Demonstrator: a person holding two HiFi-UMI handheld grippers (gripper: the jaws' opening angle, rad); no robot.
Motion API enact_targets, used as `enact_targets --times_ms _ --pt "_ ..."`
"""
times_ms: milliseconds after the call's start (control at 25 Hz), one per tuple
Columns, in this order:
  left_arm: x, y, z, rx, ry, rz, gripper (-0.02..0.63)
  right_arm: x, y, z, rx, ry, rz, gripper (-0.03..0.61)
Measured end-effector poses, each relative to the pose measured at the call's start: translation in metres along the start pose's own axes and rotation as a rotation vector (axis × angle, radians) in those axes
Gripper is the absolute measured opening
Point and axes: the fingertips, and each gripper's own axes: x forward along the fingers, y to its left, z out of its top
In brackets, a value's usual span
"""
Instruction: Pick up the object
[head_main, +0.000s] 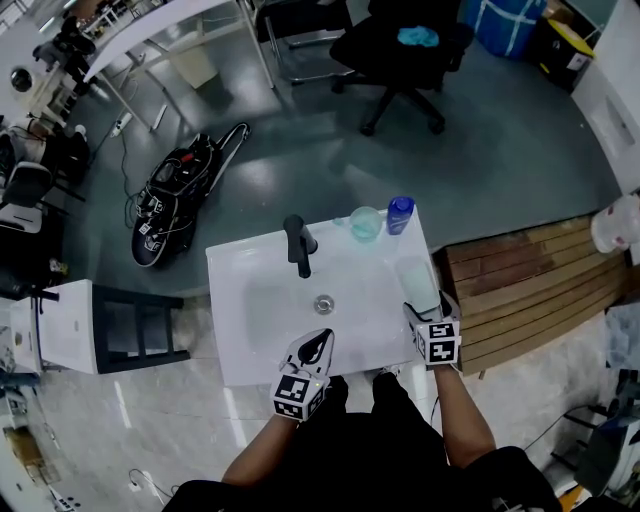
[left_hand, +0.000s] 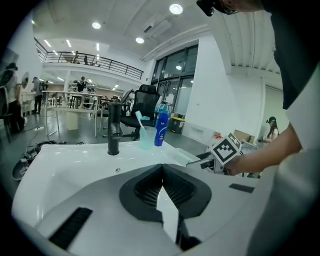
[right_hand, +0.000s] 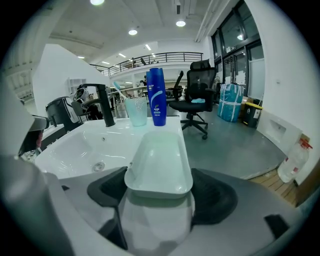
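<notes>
step: grasp made | right tool (right_hand: 160, 194) clamps dish (right_hand: 160, 152) on sink surface (right_hand: 75, 145) | left tool (left_hand: 162, 189) closed, empty | next: lift level

Glossy white sink (head_main: 228, 275), matt black faucet (head_main: 298, 245) — and a smooth, shiny pale tray (right_hand: 160, 160), plastic by its look.

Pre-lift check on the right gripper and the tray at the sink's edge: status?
1. Tray between the right gripper jaws: ok, pads meet both long sides.
2. Tray empty: ok, nothing shows inside it.
3. Room around it: ok, bottle and cup stand past its far end, apart from it.
4. Left gripper out of the way: ok, shut on nothing, over the sink near edge.
5. Tray off the ledge: cannot tell.
</notes>
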Motion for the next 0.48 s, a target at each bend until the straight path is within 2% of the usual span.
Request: enact_targets --times_ms 320,480 --pt "0.002 -0.004 0.009 0.013 -0.014 0.003 0.018 -0.004 -0.004 0.002 -0.012 -0.022 -0.006 0.399" --pt "0.002 -0.005 0.013 0.015 -0.015 0.005 0.018 -0.012 -0.004 0.015 -0.015 -0.059 -0.007 0.397"
